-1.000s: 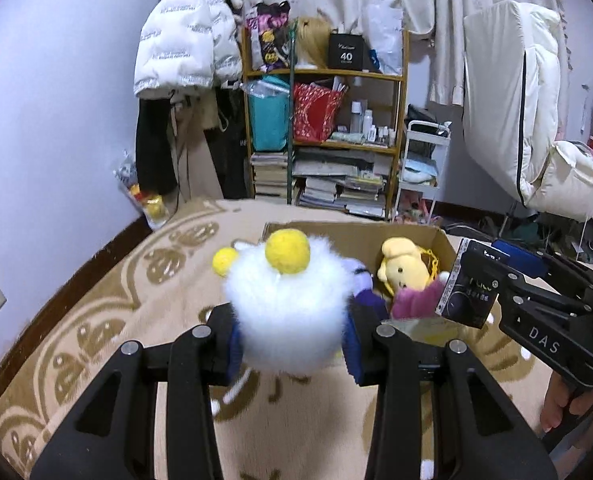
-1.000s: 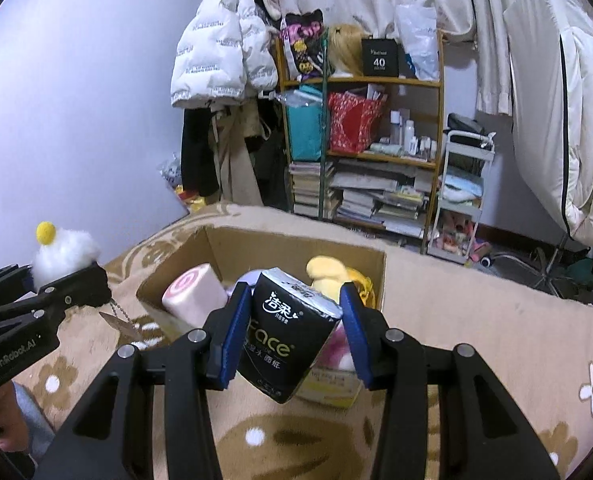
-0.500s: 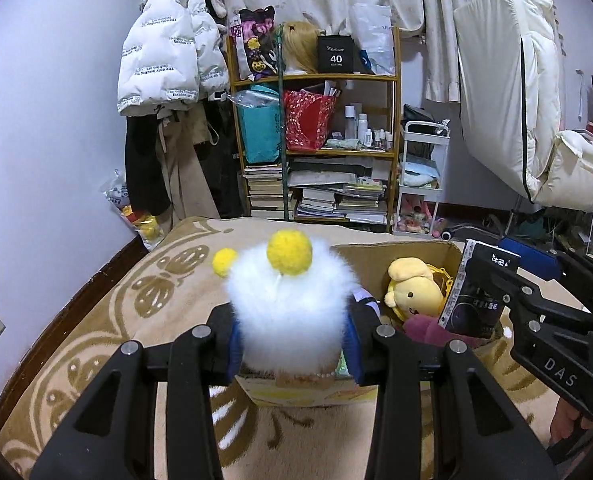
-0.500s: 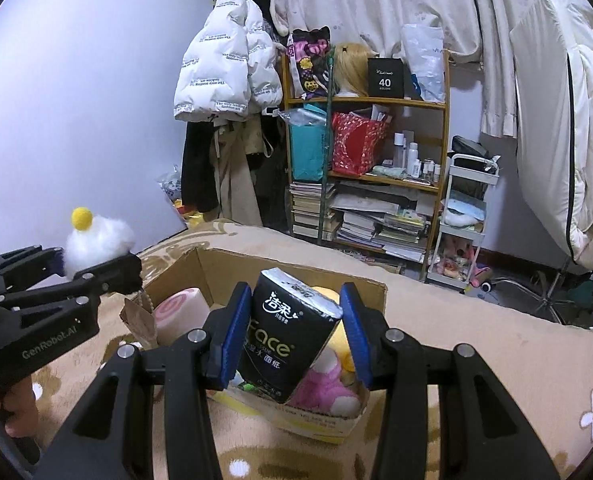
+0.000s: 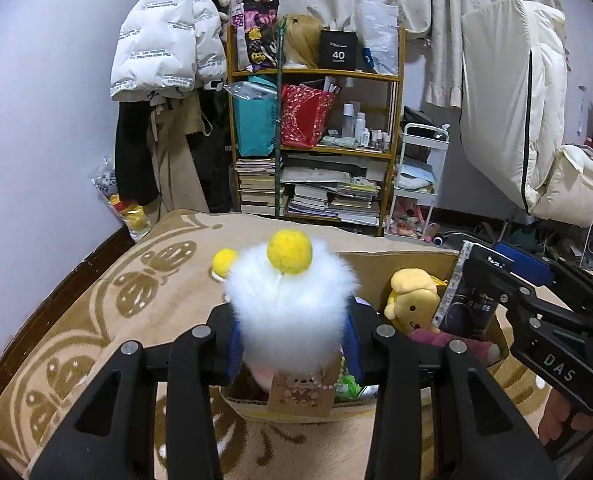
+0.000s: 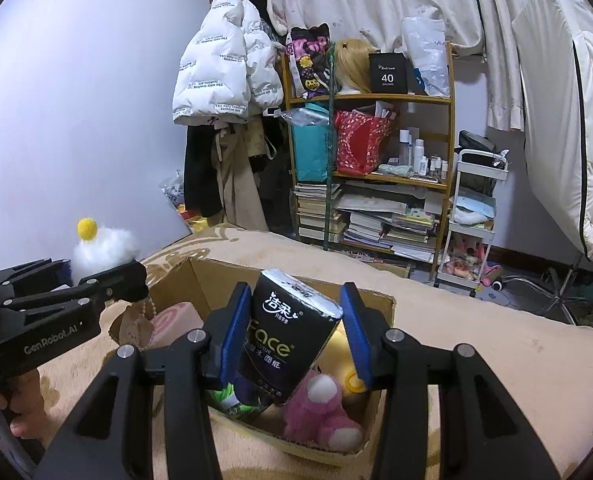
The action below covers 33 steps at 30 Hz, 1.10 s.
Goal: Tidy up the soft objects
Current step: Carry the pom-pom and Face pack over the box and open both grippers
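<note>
Both tongs have come up over the cardboard box (image 6: 380, 306) since a second ago. Inside the box lie a yellow plush (image 5: 410, 300) and a pink plush (image 6: 320, 412). Above it, the right tongs (image 6: 294, 334) clamp a black tissue pack (image 6: 288, 332), and the left tongs (image 5: 292, 340) clamp a white fluffy toy (image 5: 290, 304).

left tool (image 5: 292, 344): black, blue pads, silver screws | right tool (image 6: 292, 336): same
</note>
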Available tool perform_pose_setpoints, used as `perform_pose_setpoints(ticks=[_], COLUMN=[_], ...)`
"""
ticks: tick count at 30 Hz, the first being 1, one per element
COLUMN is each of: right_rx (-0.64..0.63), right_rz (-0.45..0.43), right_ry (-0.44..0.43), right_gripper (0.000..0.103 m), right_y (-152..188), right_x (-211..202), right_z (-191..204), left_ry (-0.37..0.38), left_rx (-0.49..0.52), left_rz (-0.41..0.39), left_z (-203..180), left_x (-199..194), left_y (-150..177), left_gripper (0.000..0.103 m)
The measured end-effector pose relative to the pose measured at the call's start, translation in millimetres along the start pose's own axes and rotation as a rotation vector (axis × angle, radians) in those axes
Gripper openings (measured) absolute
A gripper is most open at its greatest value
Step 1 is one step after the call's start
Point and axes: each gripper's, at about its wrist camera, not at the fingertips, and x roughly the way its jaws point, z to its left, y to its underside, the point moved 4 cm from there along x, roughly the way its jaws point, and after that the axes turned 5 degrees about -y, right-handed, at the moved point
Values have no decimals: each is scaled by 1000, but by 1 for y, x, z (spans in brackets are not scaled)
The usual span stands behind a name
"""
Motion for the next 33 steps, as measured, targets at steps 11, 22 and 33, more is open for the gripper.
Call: perform_pose_setpoints(ticks=[11, 22, 33], right_rx=[86, 200, 247], right_rz=[11, 38, 81], right_ry=[-21, -88, -127], right_gripper=[48, 49, 51], right_y=[-1, 7, 19], right_x=[10, 14, 25], right_z=[-15, -27, -30], left_ry=[28, 74, 77], left_rx=[60, 75, 69], left_rz=[16, 76, 164], left_z=[-18, -28, -30], left_x=[8, 22, 38], left_y=[5, 11, 23], left_gripper=[39, 40, 60])
